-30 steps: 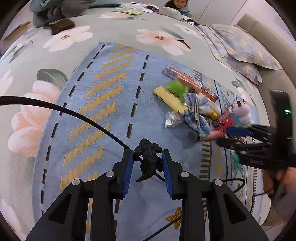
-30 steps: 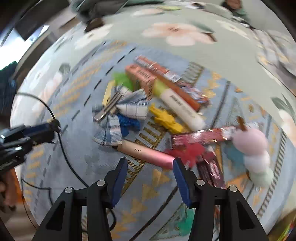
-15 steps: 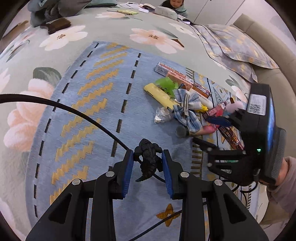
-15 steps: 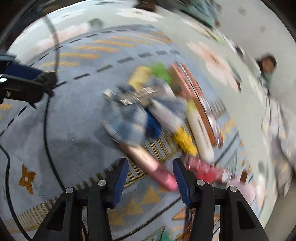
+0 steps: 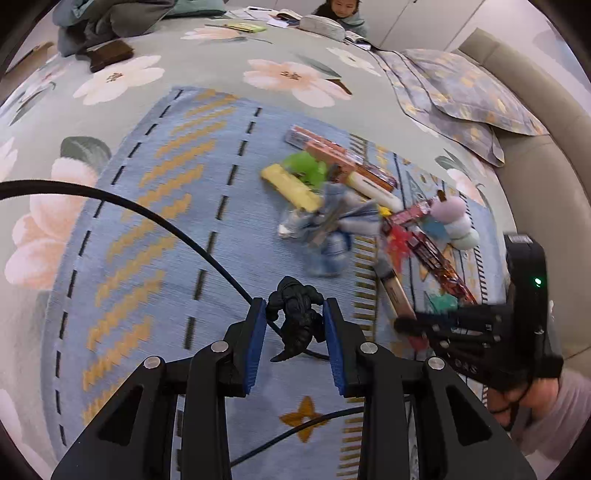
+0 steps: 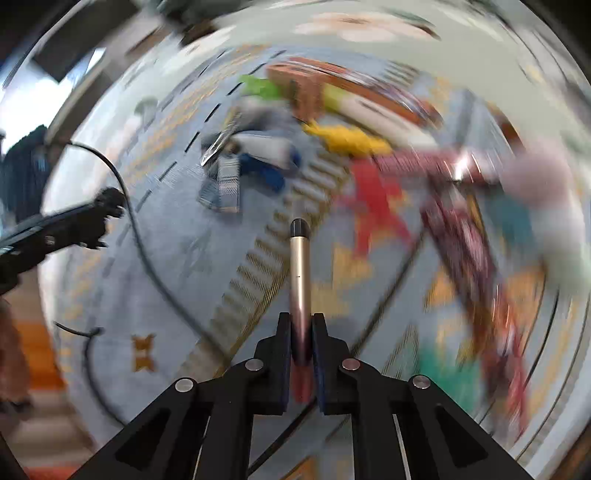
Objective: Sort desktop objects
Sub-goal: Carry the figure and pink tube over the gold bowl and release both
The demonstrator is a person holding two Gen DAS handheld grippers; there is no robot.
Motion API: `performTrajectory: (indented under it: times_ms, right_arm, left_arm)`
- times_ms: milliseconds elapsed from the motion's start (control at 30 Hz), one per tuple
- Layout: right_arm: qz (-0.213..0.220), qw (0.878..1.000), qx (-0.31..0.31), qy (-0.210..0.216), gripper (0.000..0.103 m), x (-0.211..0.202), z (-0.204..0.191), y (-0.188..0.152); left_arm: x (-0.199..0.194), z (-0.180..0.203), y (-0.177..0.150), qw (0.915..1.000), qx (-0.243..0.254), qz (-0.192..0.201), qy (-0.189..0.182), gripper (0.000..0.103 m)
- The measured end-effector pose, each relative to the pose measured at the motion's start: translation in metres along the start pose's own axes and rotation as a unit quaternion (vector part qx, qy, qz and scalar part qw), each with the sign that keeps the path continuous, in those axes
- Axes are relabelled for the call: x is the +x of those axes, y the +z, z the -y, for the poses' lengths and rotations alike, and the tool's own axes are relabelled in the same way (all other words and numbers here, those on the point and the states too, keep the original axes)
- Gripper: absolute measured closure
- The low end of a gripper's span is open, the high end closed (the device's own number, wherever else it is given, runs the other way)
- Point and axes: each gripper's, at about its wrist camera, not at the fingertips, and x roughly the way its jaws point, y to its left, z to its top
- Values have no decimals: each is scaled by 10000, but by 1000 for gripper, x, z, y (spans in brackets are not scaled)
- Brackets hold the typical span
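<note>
My left gripper [image 5: 294, 323] is shut on a small black monster figure [image 5: 295, 317] and holds it above the blue rug. My right gripper [image 6: 300, 332] is shut on a pink-gold pen-shaped tube [image 6: 299, 273] that points forward, away from the camera. In the left wrist view the right gripper [image 5: 417, 326] is at the right with the tube [image 5: 395, 291] in it. A pile of objects lies beyond: a plaid bow clip [image 5: 332, 221], a yellow bar [image 5: 291, 188], a green toy [image 5: 306, 168], orange boxes [image 5: 332, 151], a red toy [image 5: 397, 242].
A black cable [image 5: 147, 218] runs across the blue rug [image 5: 166, 221], which lies on a floral bedspread [image 5: 288, 77]. Pastel round balls [image 5: 454, 221] and snack wrappers [image 5: 439, 258] lie at the pile's right. A pillow [image 5: 461, 92] and a child [image 5: 343, 11] are beyond.
My right gripper has closed on the pink-gold tube and lifted it off the rug, swinging fast. My left gripper still holds the black figure, nearly still.
</note>
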Motion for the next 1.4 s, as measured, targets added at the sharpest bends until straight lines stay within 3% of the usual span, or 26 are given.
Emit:
performTrajectory:
  times_ms: [200, 433, 567, 833, 1000, 1067, 1100, 1133, 1167, 1267, 1400]
  right_arm:
    - [502, 9868, 1428, 573, 93, -58, 49, -52]
    - [945, 9725, 2099, 342, 93, -123, 74, -92]
    - [1270, 9579, 2573, 8, 93, -161, 106, -125]
    - [1927, 9091, 3542, -1049, 93, -219, 183, -200]
    - [2011, 8950, 3638, -1620, 93, -238, 212, -223]
    - [2044, 8868, 3723, -1823, 89, -238, 224, -227]
    - [1998, 8867, 3777, -1768, 76, -235, 229, -232]
    - [1945, 8857, 3851, -1712, 61, -230, 232, -231]
    - [1941, 8822, 3951, -1670, 57, -230, 235, -236]
    - [1945, 8823, 4008, -1519, 57, -228, 235, -241]
    - [1829, 8913, 3924, -1346, 57, -224, 223, -243]
  left_arm:
    - [0, 43, -7, 9993, 311, -102, -206, 75]
    - [-6, 122, -7, 9949, 741, -16, -679, 75]
    - [-6, 178, -6, 9883, 1106, 30, -1051, 75]
    - [14, 306, -18, 9662, 1738, -99, -1903, 75]
    - [32, 370, -28, 9543, 1899, -219, -2296, 75]
    - [43, 391, -29, 9528, 1889, -234, -2366, 69]
    - [53, 403, -30, 9526, 1881, -324, -2370, 61]
    - [61, 411, -31, 9528, 1847, -464, -2364, 59]
    - [72, 416, -33, 9527, 1775, -676, -2371, 59]
    - [94, 419, -39, 9499, 1567, -1155, -2446, 59]
    - [90, 402, -49, 9521, 1501, -1263, -2346, 59]
